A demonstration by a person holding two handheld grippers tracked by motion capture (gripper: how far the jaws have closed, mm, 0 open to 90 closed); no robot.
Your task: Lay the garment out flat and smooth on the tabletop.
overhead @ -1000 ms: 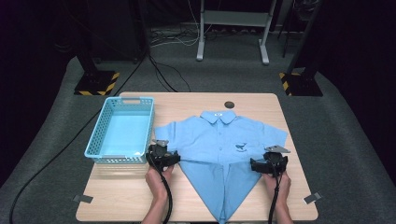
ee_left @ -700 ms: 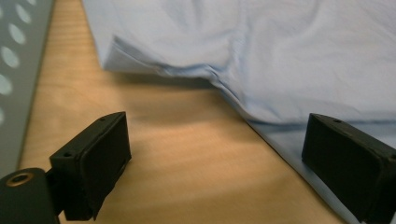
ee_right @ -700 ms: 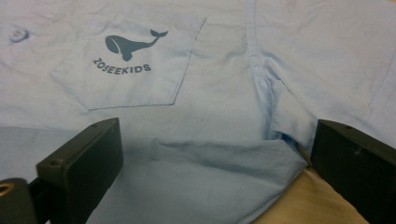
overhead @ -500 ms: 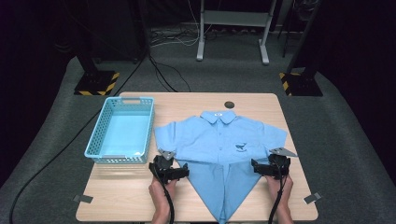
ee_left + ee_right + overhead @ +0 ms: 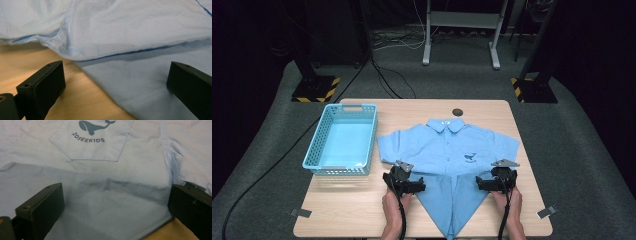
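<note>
High view: I'd backed both grippers off the shirt (image 5: 447,150), which lay beside the basket (image 5: 343,137), lower half folded to a point. Left gripper (image 5: 404,181) view: jaws wide apart, nothing held. Right gripper (image 5: 498,181) view: same — fold released, next grasp pending.

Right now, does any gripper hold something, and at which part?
Nothing is held. The left gripper and right gripper both stand open over the blue shirt, with no cloth pinched.

a lab-style recording room, shown by black curtained surroundings, grey carpet floor (image 5: 272,165), hazard-striped stand bases (image 5: 316,90), loose cables (image 5: 392,42), a white metal frame (image 5: 460,30) and one wooden table (image 5: 347,210) with taped corners.
</note>
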